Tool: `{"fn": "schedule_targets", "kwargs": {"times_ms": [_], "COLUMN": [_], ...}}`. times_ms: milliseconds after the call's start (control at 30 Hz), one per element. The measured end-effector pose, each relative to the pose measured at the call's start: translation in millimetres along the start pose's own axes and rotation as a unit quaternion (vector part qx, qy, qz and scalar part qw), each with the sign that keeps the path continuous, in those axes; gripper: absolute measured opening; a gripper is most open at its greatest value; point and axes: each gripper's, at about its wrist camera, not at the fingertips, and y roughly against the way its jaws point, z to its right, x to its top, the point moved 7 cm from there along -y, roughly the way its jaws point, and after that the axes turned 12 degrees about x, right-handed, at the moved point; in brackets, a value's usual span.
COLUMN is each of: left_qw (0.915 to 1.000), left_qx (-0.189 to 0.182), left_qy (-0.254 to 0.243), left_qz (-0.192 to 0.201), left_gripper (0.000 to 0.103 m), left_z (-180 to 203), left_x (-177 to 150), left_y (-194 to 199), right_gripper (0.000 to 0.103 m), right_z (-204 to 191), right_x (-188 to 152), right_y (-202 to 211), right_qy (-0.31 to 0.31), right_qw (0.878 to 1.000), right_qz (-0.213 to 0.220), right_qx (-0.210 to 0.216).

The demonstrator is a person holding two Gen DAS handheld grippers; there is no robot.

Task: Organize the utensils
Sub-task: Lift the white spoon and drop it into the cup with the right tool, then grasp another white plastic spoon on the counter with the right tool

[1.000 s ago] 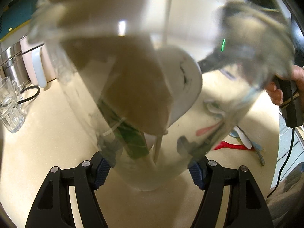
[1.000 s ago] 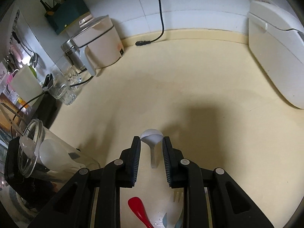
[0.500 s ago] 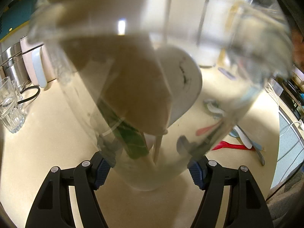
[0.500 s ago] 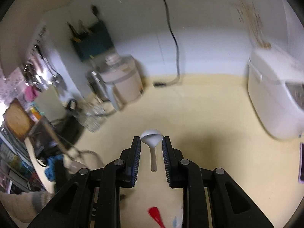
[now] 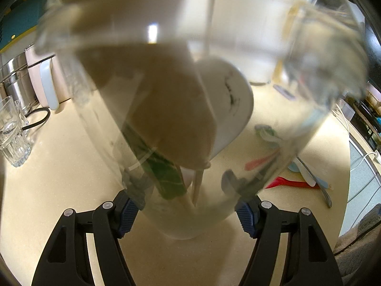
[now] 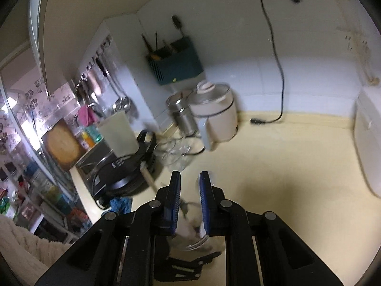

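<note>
My left gripper (image 5: 185, 209) is shut on a large clear glass jar (image 5: 238, 202) that fills the left wrist view. Inside it lean a wooden spatula (image 5: 166, 119), a green-handled utensil (image 5: 166, 176) and a white paddle (image 5: 228, 104). My right gripper (image 6: 190, 175) hangs above the jar's mouth (image 6: 193, 240), its jaws closing with nothing gripped between them. A wooden handle (image 6: 148, 176) sticks out to the left of its fingers. On the counter right of the jar lie a red spoon (image 5: 293, 183) and pale blue utensils (image 5: 307, 174).
Drinking glasses (image 5: 12, 138) and a pink-white cooker (image 5: 45, 76) stand at the left of the cream counter (image 5: 59, 178). The right wrist view shows a black hob (image 6: 119, 174), a teal wall holder (image 6: 176, 64), a dangling cable (image 6: 278, 71) and a white appliance (image 6: 366, 143) at the right.
My right gripper rose and swung left over the jar, and the white spoon it held is gone from its fingers. The hand left the left wrist view. The left gripper stayed still.
</note>
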Motion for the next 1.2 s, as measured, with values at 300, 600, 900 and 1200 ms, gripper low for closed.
{"fn": "schedule_targets", "kwargs": {"times_ms": [300, 600, 900, 1200], "left_qw": [1.0, 1.0, 1.0, 1.0], "left_qx": [-0.001, -0.002, -0.002, -0.002], "left_qy": [0.0, 0.001, 0.001, 0.001], "left_qz": [-0.001, 0.0, 0.0, 0.0], "left_gripper": [0.073, 0.074, 0.074, 0.074], "left_z": [2.2, 2.4, 2.9, 1.6], "left_x": [-0.8, -1.5, -1.5, -1.8], "left_y": [-1.6, -1.7, -2.2, -1.5], "right_gripper": [0.016, 0.016, 0.026, 0.032], "right_z": [21.7, 112.8, 198.6, 303.7], "right_x": [-4.7, -39.8, -34.7, 18.9], "right_y": [0.8, 22.2, 8.6, -84.1], "right_qy": [-0.003, -0.083, -0.112, -0.038], "right_qw": [0.999, 0.987, 0.975, 0.955], "right_qz": [-0.008, -0.034, -0.072, -0.196], "right_qx": [-0.032, -0.136, -0.18, -0.218]}}
